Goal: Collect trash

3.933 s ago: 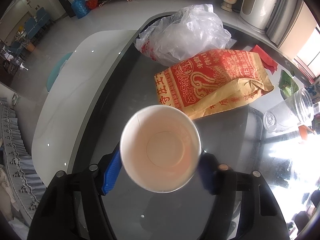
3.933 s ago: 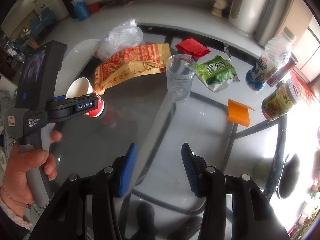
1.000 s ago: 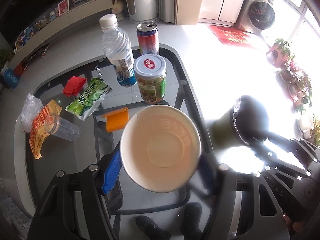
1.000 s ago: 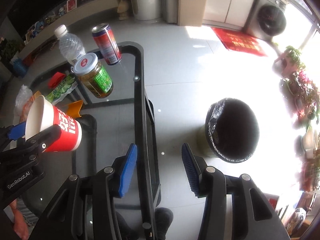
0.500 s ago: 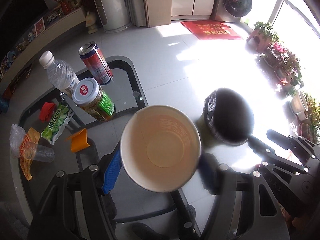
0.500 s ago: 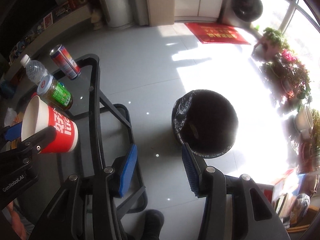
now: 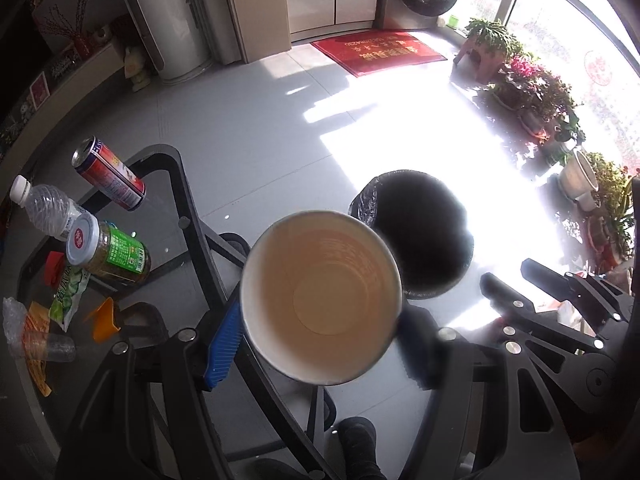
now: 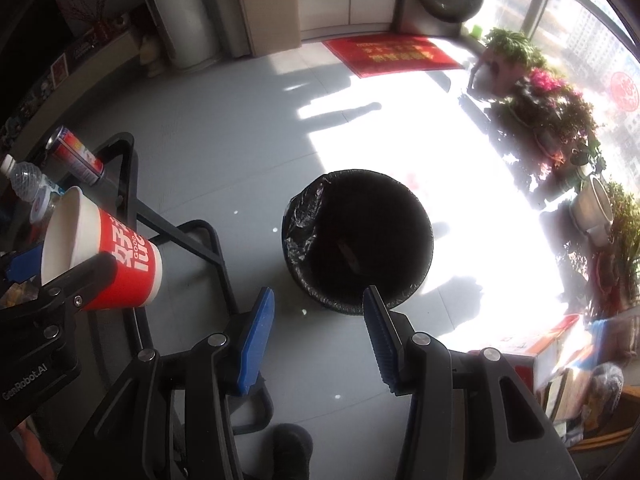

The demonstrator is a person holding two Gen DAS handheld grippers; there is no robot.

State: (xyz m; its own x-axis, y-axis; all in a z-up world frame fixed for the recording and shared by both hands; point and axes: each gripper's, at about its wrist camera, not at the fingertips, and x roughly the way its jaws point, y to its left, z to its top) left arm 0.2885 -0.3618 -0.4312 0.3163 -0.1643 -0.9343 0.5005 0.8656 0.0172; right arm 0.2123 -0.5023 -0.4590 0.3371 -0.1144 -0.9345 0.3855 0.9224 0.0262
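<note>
Left gripper (image 7: 320, 336) is clenched on the paper cup (image 7: 321, 302): blue pads press its wall from both sides, mouth facing the left wrist camera, interior tan and bare. From the right wrist view the same cup (image 8: 102, 256) reads red with white lettering, tipped so the mouth points up and left, held in the air beyond the end of the glass table (image 7: 160, 216)

Right gripper (image 8: 318, 330) is released, blue fingers (image 8: 256, 334) spread with nothing between them. It hangs over the floor (image 8: 224, 140), fingertips framing the near rim of the trash bin (image 8: 358, 240)

Edges and room:
- Bin stands on the floor, apart from the table's black frame (image 8: 132, 184); a strip of bare floor separates the two
- Bin is lined with a black bag (image 8: 298, 236); its mouth is open and unobstructed; something small lies inside, too dark to identify
- In the left wrist view the cup rim overlaps the left edge of the bin (image 7: 416, 236)
- A dark shoe (image 8: 290, 452) shows at the bottom edge, near the frame

Surface: glass top carries a red can (image 7: 109, 174), a water bottle (image 7: 46, 208), a green-labelled jar (image 7: 108, 254), a green snack packet (image 7: 66, 294), an orange piece (image 7: 105, 320) and a clear plastic cup (image 7: 44, 346), all well left of the cup

Room: grey tiled floor with a strong sunlit patch right of the bin, red doormat (image 7: 378, 52), potted plants (image 7: 532, 88) by the window
</note>
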